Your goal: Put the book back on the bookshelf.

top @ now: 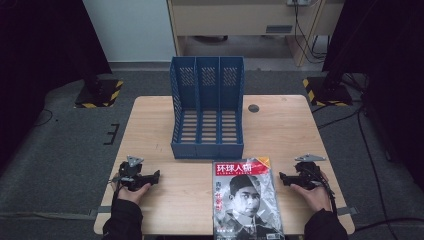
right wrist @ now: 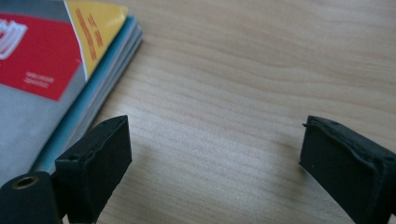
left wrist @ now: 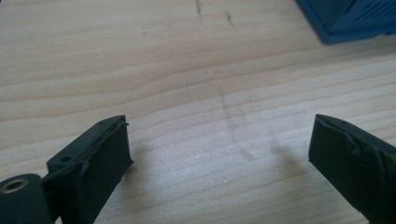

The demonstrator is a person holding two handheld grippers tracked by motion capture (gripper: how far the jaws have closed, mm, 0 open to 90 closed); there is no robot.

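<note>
Magazine (top: 247,197) flat on the counter (top: 150,125), cover up, just ahead of the right tool (top: 282,178) and a little to its left. Close beside that tool's left jaw in the right gripper view (right wrist: 42,70), but not touching. Farther off from the left tool (top: 156,176), out in front of its jaws. Laid near the front edge, likely so as to be easy to reach from both sides.

Blue rack (top: 207,115) standing upright beyond both tools, open slots facing them, probably waiting to take the magazine standing up. One corner of it off to the far right of the left tool (left wrist: 350,18).

Both tools low over the counter, jaws wide apart, with only bare wood between them. Turned inward toward each other with the magazine in the middle, seemingly ready to come at it from either side. Nothing gripped yet.

Best guess at the hard part: getting a jaw under such a thin, flat thing.
</note>
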